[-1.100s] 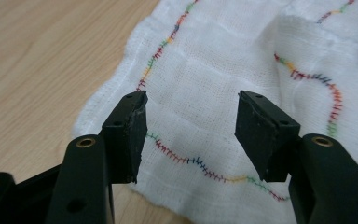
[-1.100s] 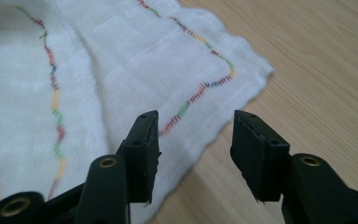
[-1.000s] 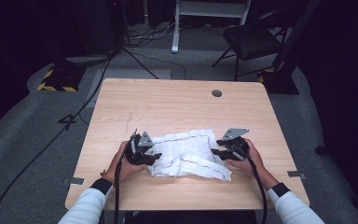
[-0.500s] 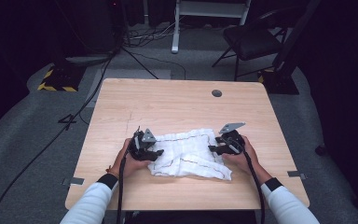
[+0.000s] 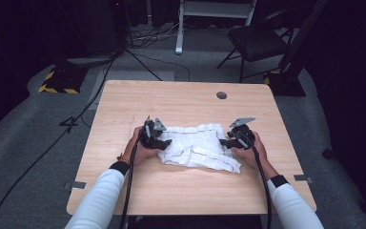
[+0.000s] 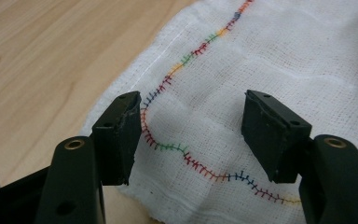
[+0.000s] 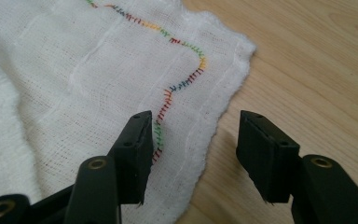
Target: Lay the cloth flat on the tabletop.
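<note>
High view checked, near to far: left gripper [image 5: 164,141] and right gripper [image 5: 225,141] found at opposite ends of white cloth [image 5: 198,145], rumpled at mid-table [image 5: 181,98]. Jaws of both noted apart, gripping nothing, straddling stitched edge [image 6: 200,169] in left gripper view. Judged early: cloth not yet grasped, spreading or folding outstanding. Chair [image 5: 257,40] noted beyond.

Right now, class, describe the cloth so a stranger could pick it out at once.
On the wooden table, look at the near half, between the two grippers. The cloth lies rumpled there: white open-weave gauze, with a wavy line of rainbow-coloured stitching near its edge.
</note>
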The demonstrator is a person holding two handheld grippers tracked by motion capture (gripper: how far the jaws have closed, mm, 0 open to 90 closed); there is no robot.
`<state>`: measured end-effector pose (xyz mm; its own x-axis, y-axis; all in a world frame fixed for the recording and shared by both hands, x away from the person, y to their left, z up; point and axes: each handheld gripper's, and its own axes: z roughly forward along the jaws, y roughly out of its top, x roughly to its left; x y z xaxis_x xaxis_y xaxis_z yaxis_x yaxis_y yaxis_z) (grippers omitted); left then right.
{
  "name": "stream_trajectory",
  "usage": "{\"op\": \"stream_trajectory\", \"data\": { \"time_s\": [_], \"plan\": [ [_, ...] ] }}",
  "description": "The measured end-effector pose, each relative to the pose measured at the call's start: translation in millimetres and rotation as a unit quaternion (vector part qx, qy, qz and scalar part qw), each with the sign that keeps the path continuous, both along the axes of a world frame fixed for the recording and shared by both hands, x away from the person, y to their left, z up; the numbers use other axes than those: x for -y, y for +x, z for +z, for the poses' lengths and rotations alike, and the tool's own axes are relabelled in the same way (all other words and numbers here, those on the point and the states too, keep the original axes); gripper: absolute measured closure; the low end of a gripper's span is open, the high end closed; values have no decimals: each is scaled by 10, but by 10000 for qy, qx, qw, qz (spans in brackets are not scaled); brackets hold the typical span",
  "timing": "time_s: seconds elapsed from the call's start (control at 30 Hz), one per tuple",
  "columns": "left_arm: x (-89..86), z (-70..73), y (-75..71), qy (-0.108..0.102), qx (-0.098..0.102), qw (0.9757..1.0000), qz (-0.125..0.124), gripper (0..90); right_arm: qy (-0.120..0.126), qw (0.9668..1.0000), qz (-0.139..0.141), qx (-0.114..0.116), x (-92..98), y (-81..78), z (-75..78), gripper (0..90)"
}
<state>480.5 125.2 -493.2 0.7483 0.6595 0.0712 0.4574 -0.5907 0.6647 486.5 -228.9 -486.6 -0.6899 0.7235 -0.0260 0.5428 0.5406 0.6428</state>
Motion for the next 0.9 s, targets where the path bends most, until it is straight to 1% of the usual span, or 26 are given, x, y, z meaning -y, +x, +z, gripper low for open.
{"op": "stream_trajectory", "data": {
  "time_s": [0.07, 0.1, 0.13, 0.17, 0.2, 0.23, 0.27, 0.3, 0.33, 0.4, 0.43, 0.47, 0.5, 0.53, 0.6, 0.63, 0.7, 0.77, 0.8, 0.87, 0.9],
  "plan": [
    [44, -1, 104, 0, 8, 10000, 66, 372, -122, 9997, -61, 202, 9, 39, -2, 462],
    [54, -5, 153, -23, 2, 10000, 60, 370, -119, 9996, -93, 250, 18, 55, -7, 462],
    [57, -9, 202, -62, -21, 9999, 105, 364, -69, 9997, -137, 206, 29, 75, -9, 458],
    [54, -11, 247, -99, -101, 9998, 156, 348, -49, 9997, -189, 109, 43, 101, -3, 447],
    [59, -12, 280, -160, -182, 9994, 249, 339, -115, 9996, -232, 86, 53, 117, 7, 443],
    [71, -3, 299, -136, -257, 9992, 287, 333, -181, 9994, -256, 136, 61, 122, 19, 449],
    [94, 14, 295, -31, -234, 9992, 321, 320, -230, 9991, -283, 211, 71, 117, 36, 473],
    [119, 38, 272, 97, -197, 9993, 316, 320, -246, 9988, -336, 241, 91, 106, 61, 475],
    [135, 60, 234, 81, -169, 9995, 238, 316, -167, 9990, -353, 196, 120, 84, 91, 478],
    [150, 130, 119, -152, -122, 9998, 43, 298, 0, 9994, -282, 217, 209, 14, 168, 479],
    [163, 171, 46, -250, -146, 9996, -39, 298, 136, 9994, -230, 215, 260, -35, 209, 479],
    [175, 212, -52, -505, -213, 9982, -232, 297, 258, 9995, -125, 167, 314, -90, 248, 481],
    [186, 231, -111, -588, -249, 9973, -363, 290, 320, 9994, 13, 124, 370, -166, 282, 482],
    [215, 246, -188, -569, -247, 9969, -490, 286, 332, 9994, 42, 84, 397, -215, 297, 484],
    [267, 260, -324, -509, -192, 9961, -700, 271, 351, 9992, 177, 104, 458, -348, 304, 511],
    [290, 260, -375, -536, -240, 9952, -784, 271, 313, 9992, 252, 10, 475, -402, 300, 512],
    [325, 247, -457, -622, -269, 9935, -914, 271, 323, 9988, 374, 30, 497, -507, 283, 543],
    [364, 219, -494, -644, -312, 9926, -981, 294, 372, 9980, 495, -159, 488, -566, 242, 558],
    [384, 199, -501, -649, -365, 9918, -1039, 306, 302, 9980, 552, -106, 472, -599, 221, 563],
    [438, 161, -504, -456, -359, 9929, -1042, 343, 233, 9974, 666, -176, 436, -633, 180, 562],
    [448, 145, -497, -415, -396, 9923, -1101, 384, 195, 9972, 695, -197, 420, -641, 163, 558]
  ]
}}
